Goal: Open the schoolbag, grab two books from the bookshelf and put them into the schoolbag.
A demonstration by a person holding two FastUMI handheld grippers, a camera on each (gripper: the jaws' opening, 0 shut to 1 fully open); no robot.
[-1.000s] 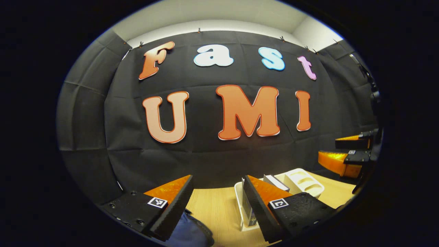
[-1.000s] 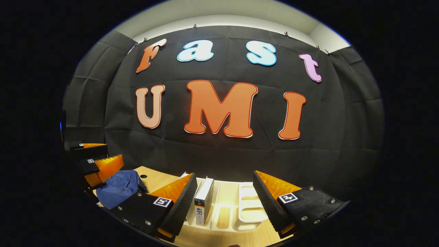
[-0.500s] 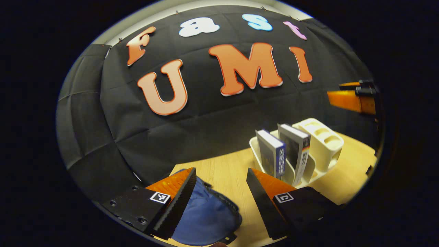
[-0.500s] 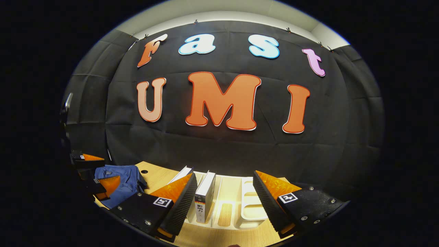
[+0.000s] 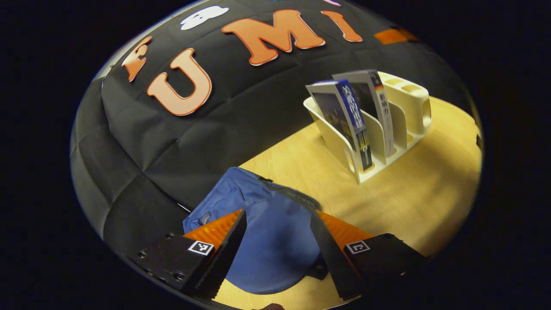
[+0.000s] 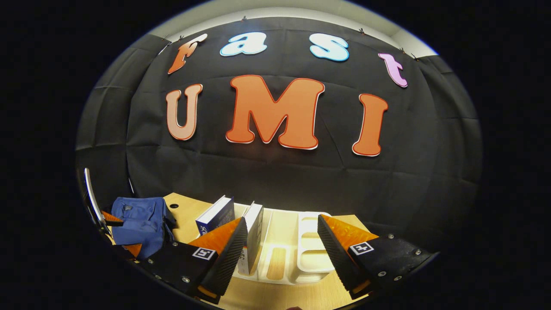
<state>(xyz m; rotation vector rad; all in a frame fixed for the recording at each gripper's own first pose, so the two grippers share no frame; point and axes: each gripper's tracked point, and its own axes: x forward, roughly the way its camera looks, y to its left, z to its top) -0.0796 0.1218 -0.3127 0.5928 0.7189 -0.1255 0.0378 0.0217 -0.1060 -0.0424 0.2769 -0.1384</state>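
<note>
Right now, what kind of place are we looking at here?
Probably a staged recording booth set up like a study desk, not a real room. A black cloth wall backs a light wooden table, which holds a white bookshelf with two books and a blue schoolbag.

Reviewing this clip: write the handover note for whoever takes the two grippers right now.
Left gripper: open, empty, poised over the blue schoolbag, which lies on the wooden table.
Right gripper: open, empty, facing the white bookshelf.
Two books stand in the bookshelf: the blue-spined book and the white-spined book beside it.
Done: nothing yet; the bag's zipper looks closed.
Left: open the bag, take both books, put them inside.
</note>
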